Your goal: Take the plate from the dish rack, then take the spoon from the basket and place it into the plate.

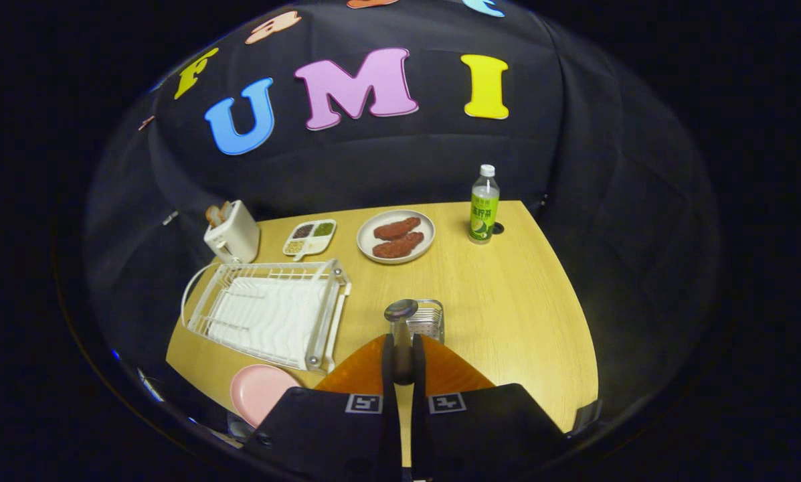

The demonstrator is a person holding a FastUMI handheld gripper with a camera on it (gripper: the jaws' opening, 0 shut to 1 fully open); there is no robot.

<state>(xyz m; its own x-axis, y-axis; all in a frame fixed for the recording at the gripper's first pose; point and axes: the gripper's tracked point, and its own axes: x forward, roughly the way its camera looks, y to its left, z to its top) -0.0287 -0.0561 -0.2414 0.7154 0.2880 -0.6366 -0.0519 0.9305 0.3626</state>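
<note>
My gripper (pixel 401 358) is shut on the spoon's handle, and the spoon (pixel 401 312) stands up between the fingers with its metal bowl just above the fingertips. Right behind the spoon sits the small wire basket (pixel 427 321) on the wooden table. The pink plate (pixel 261 390) lies on the table to the left of my fingers, near the table's front edge and in front of the white dish rack (pixel 266 311). No dishes stand in the rack.
At the back of the table (pixel 507 301) stand a white toaster (pixel 233 234) with bread, a divided tray (pixel 310 237) of condiments, a plate (pixel 395 236) with two pieces of meat, and a green bottle (pixel 484 207).
</note>
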